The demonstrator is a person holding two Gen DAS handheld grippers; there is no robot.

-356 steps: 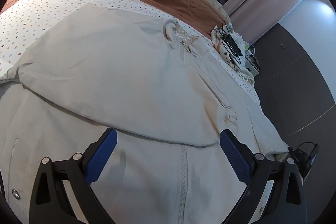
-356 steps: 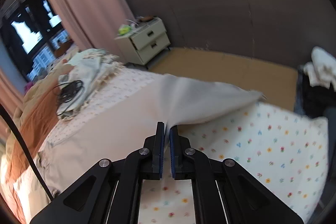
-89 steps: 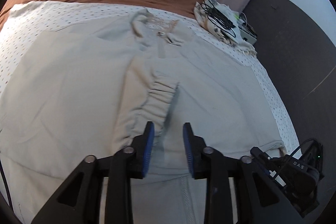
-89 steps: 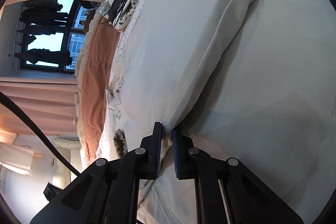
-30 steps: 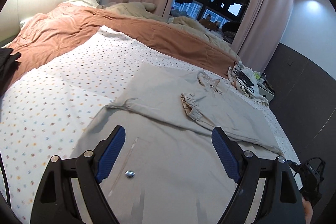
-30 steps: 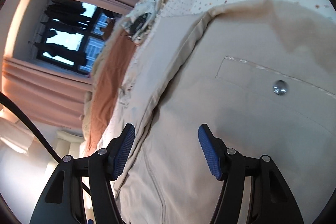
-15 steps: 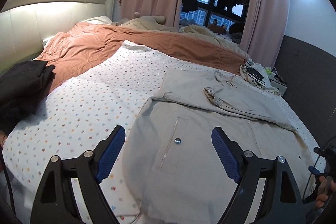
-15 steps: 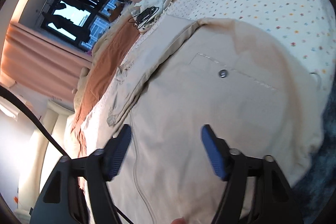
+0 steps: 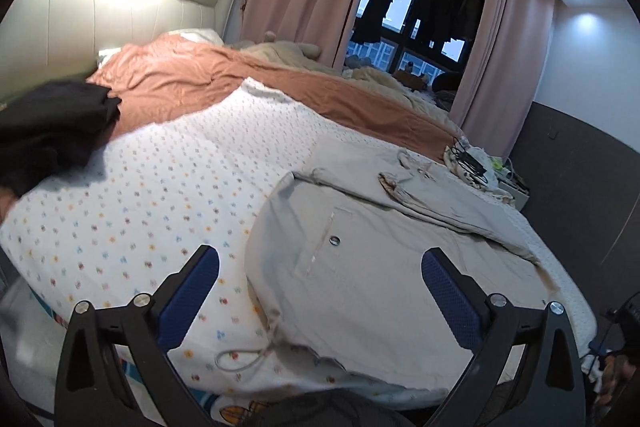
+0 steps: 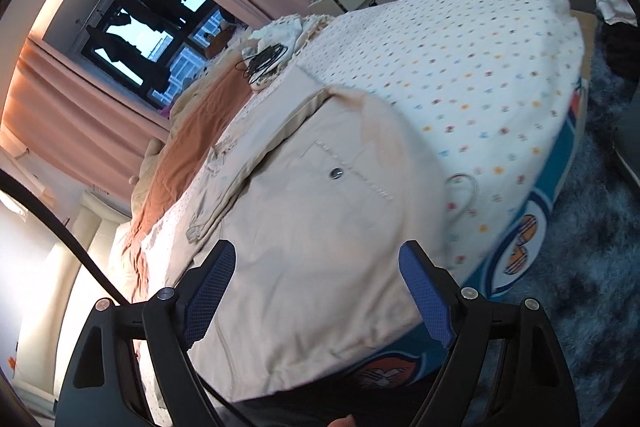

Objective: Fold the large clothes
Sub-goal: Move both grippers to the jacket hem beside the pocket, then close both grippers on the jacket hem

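Ahead of your left gripper (image 9: 320,281) and right gripper (image 10: 316,281), both opening with nothing between them, the beige jacket (image 9: 384,263) is lying on the bed (image 9: 152,187), sleeves (image 9: 436,203) folded in, body fold remaining.

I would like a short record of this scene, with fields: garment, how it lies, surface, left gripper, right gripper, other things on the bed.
garment: beige jacket with snap pocket
how it lies: spread flat, both sleeves folded across the chest
surface: bed with dotted sheet
left gripper: jaws opening, nothing between them, above the jacket's hem
right gripper: jaws opening, nothing between them
other things on the bed: brown blanket; black clothing; black cables on a cloth
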